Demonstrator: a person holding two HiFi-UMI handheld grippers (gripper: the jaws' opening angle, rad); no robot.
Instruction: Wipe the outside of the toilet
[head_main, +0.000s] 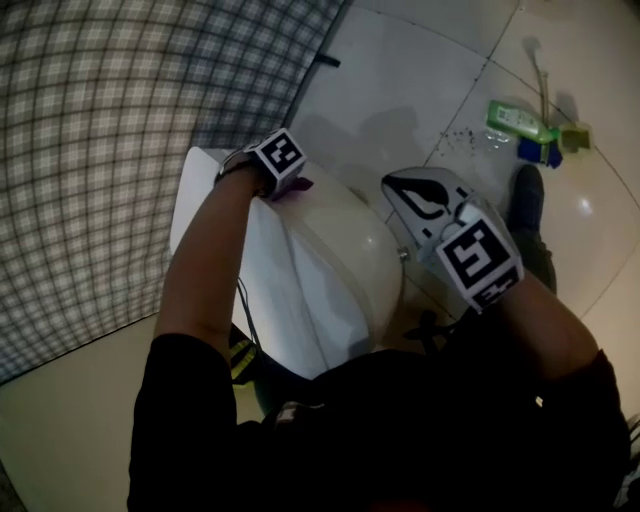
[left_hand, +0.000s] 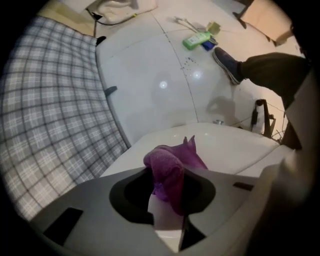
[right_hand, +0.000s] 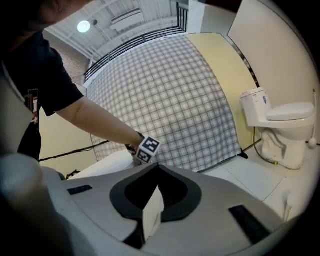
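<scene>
The white toilet (head_main: 345, 255) sits below me in the head view, lid down. My left gripper (head_main: 285, 178) rests at its far end, shut on a purple cloth (head_main: 301, 186). In the left gripper view the purple cloth (left_hand: 171, 170) bulges out between the jaws of that gripper (left_hand: 167, 210), just above the toilet's smooth lid (left_hand: 230, 147). My right gripper (head_main: 425, 200) hovers to the right of the bowl, off the toilet. In its own view the right gripper (right_hand: 150, 210) is shut with nothing in it and points at the left gripper's marker cube (right_hand: 148, 149).
A grey checked curtain (head_main: 110, 120) hangs close on the left. On the tiled floor (head_main: 400, 90) lie a green bottle (head_main: 517, 122), small blue and yellow-green items (head_main: 550, 148) and my shoe (head_main: 527, 196). A second toilet (right_hand: 277, 125) stands further off.
</scene>
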